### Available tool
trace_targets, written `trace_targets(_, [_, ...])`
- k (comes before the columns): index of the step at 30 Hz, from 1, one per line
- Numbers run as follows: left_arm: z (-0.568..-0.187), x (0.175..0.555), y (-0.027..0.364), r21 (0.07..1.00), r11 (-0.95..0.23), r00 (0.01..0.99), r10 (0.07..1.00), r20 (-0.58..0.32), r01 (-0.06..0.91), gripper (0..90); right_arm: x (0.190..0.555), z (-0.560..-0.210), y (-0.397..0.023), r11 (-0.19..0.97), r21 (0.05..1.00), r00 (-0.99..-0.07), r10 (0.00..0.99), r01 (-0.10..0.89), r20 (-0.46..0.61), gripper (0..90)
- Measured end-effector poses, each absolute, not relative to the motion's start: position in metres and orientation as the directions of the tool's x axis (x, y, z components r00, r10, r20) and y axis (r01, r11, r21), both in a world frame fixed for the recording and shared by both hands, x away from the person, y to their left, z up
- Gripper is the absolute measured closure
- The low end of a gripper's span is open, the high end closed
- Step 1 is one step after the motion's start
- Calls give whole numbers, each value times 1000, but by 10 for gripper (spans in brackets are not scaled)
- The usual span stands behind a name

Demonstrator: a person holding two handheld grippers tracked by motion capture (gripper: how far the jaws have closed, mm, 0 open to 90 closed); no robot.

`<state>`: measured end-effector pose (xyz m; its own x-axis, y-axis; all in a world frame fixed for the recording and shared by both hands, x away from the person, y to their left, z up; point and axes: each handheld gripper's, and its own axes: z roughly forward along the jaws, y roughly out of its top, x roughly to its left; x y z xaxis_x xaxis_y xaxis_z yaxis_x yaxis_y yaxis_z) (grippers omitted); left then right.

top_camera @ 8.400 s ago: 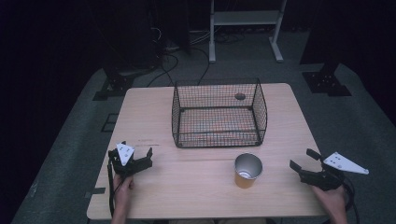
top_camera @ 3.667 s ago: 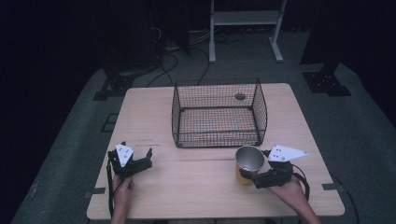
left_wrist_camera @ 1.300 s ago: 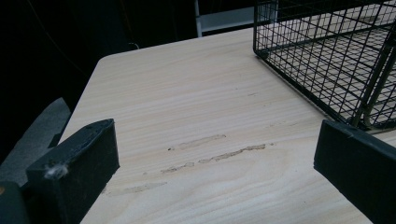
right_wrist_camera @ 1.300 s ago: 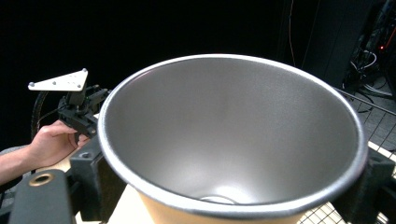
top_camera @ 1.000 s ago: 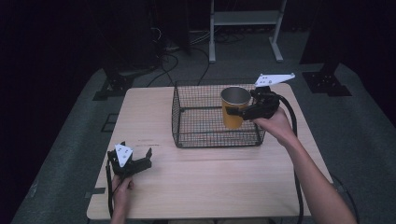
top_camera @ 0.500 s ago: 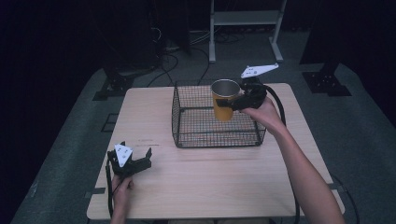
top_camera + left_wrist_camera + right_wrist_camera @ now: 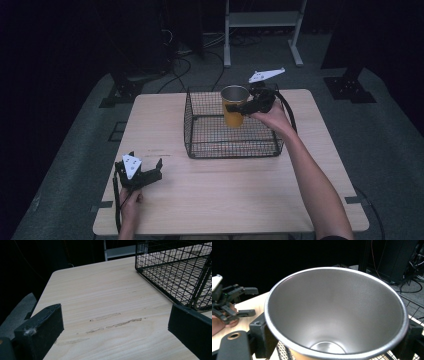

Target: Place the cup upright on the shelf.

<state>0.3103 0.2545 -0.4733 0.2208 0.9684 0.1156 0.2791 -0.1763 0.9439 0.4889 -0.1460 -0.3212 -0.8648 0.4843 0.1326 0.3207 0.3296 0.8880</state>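
- Two grippers are in use: the right gripper (image 7: 248, 106) pinches a cup (image 7: 234, 105) by its sides, one jaw on each flank just under the rim.
- Held upright, the cup (image 7: 337, 312) hangs over the back part of the wire basket (image 7: 232, 145), with its orange lower half dipping below the basket's top edge; whether it touches the basket floor cannot be told.
- Inside, the cup is bare metal and holds nothing.
- Resting on the table (image 7: 225, 200), the left gripper (image 7: 146, 170) has its jaws spread wide around bare wood.
- Ahead of it and to its right stands the basket (image 7: 175, 267), near but apart.
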Motion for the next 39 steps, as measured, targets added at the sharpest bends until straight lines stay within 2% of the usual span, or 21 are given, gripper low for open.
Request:
trace_targets(15, [-473, 310, 255, 946, -174, 224, 968, 113, 274, 0, 510, -355, -136, 342, 871, -870, 464, 352, 169, 129])
trace_targets(22, [-473, 309, 255, 946, -174, 225, 968, 113, 273, 0, 522, -372, -134, 364, 847, -854, 487, 388, 183, 129])
trace_targets(39, [-473, 309, 255, 947, -171, 227, 968, 110, 271, 0, 532, -389, -128, 403, 810, -850, 486, 426, 204, 129])
